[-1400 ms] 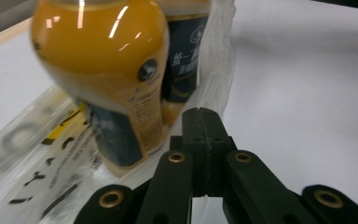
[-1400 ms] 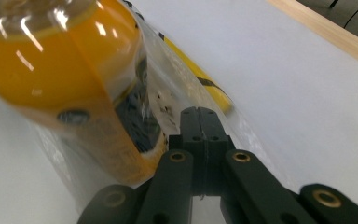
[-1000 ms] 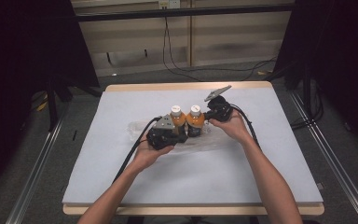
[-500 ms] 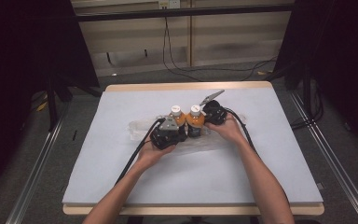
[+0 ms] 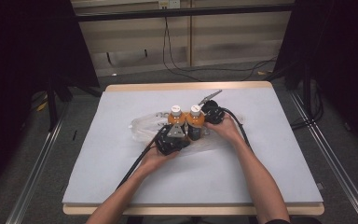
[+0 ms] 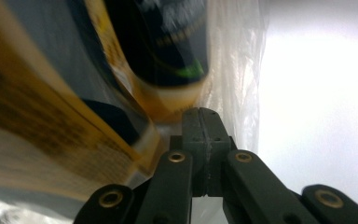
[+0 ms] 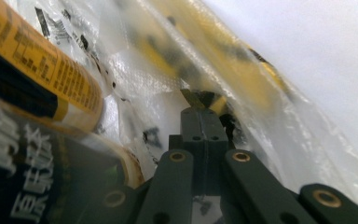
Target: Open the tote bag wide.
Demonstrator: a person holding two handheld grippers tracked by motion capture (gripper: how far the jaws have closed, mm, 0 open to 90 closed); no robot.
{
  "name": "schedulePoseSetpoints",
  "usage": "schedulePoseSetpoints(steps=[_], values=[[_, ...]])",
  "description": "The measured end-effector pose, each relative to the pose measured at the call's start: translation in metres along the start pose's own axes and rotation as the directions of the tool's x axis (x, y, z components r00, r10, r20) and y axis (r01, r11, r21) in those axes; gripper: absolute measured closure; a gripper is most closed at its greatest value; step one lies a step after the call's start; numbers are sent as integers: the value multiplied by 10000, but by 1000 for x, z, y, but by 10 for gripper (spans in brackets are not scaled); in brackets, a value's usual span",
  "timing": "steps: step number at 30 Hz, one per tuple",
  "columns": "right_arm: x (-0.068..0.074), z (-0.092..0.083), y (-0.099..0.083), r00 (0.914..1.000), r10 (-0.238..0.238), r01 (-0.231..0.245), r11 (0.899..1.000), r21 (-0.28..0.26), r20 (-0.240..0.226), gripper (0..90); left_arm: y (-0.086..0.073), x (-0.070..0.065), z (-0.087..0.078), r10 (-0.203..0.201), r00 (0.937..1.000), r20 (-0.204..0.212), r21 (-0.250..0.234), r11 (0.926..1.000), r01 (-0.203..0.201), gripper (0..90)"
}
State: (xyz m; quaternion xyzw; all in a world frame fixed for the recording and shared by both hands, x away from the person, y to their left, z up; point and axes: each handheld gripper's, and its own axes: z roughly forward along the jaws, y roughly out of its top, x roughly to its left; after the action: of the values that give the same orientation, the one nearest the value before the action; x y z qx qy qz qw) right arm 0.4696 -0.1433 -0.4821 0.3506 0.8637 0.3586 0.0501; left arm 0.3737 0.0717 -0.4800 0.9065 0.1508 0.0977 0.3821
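Table [image 5: 261, 186] with a pale sheet over it carries everything, and most of its surface lies bare: wide room along the near edge, broad strips toward the left and right edges, and a narrower band before the far edge. Wooden rim shows at the far edge and along the near edge.

Clear plastic bag [image 5: 142, 129] lies crumpled around the middle of the table, somewhat nearer the far edge, its loose end spreading toward the left edge. In the right gripper view the film [image 7: 270, 107] is creased and see-through, draped over yellow labels, with bare sheet beyond it.

Two orange bottles [image 5: 185, 119] with white caps stand upright side by side at the bag, touching each other. The left gripper view shows a bottle's base [image 6: 168, 88] close up, with film hanging just beside it.

Left gripper [image 5: 185, 133] sits at the near side of the bottles, its jaws clenched together; in the left gripper view the closed tips [image 6: 203, 122] press right against the foot of a bottle. Whether film is pinched between them I cannot tell.

Right gripper [image 5: 200, 125] comes in from the right side, just beside the right-hand bottle. Its jaws are also clenched, and in its own view the tips [image 7: 204, 112] meet at a fold of the bag.
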Motion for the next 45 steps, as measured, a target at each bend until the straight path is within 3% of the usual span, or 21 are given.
schedulePoseSetpoints(steps=[5,9,12,16,18,26,38,45], values=[[-1,1,3,9993,357,-356,9993,104,-142,900,-3,-5,0,82,9999,128,131,9999,-84,900],[-1,3,7,9990,431,-435,9987,273,147,900,-4,-6,-1,73,9996,263,141,9999,-77,900],[-2,5,13,9967,344,-374,9985,401,731,900,-5,-9,-3,90,9986,521,167,9998,-98,900],[-6,9,19,9957,539,-577,9971,488,757,900,-5,-11,-5,350,9961,805,264,9990,-372,900],[-6,11,22,9950,573,-623,9963,598,820,900,-6,-13,-5,236,9961,855,202,9995,-254,900],[-4,17,33,9886,362,-496,9948,893,1459,900,-9,-22,-12,688,9889,1316,317,9968,-735,900],[-12,26,44,9795,697,-873,9924,865,1890,900,-14,-30,-18,748,9831,1672,243,9965,-800,900],[-15,29,44,9719,1139,-1249,9913,411,2062,900,-15,-31,-22,852,9766,1972,353,9950,-939,900]])
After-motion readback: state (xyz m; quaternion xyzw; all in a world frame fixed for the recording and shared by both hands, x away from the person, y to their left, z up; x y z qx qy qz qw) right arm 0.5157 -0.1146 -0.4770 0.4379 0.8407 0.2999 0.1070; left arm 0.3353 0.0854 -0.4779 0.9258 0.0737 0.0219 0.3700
